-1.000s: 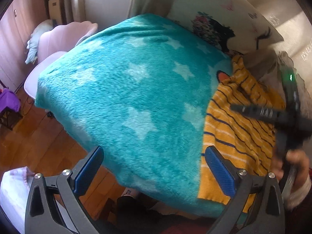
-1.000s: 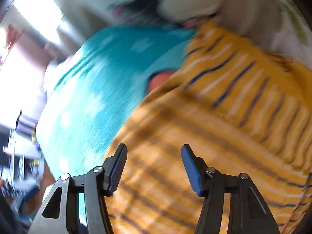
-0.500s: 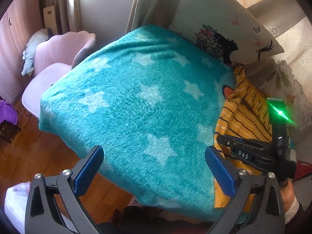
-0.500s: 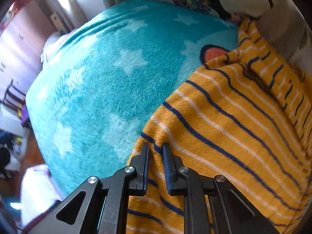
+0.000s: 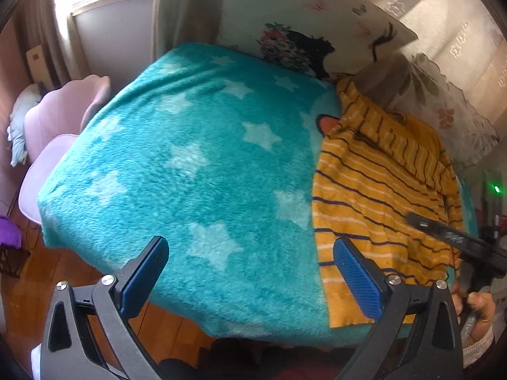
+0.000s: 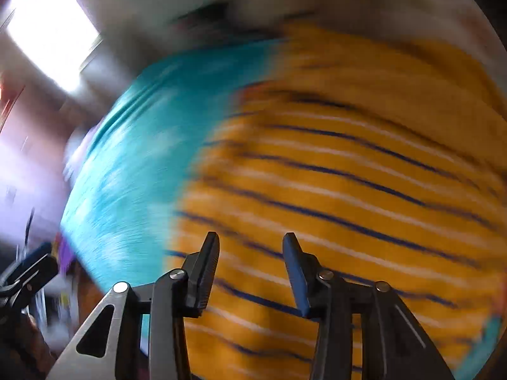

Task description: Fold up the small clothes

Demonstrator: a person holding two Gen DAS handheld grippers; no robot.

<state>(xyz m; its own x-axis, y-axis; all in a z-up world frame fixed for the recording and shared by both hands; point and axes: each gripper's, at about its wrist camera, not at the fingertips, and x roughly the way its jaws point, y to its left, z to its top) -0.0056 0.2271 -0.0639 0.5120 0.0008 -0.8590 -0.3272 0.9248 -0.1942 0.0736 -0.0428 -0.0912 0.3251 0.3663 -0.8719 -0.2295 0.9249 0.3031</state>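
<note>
A: What lies on the teal star-patterned fleece blanket [image 5: 196,164]?

B: A yellow striped knit garment [image 5: 374,196], spread along the blanket's right side below the printed pillow [image 5: 304,28]. I judge it soft, light and limp, so it should sag once lifted.

A: Where should it be held?

B: By a corner or the near hem.

A: The grippers?

B: The left gripper [image 5: 250,272] gapes wide over the blanket, holding nothing. The right gripper [image 6: 250,269] is partly open above the stripes, empty; that view is blurred.

Right claw [image 6: 250,253] has opened (released the striped shirt [image 6: 348,190]).
</note>
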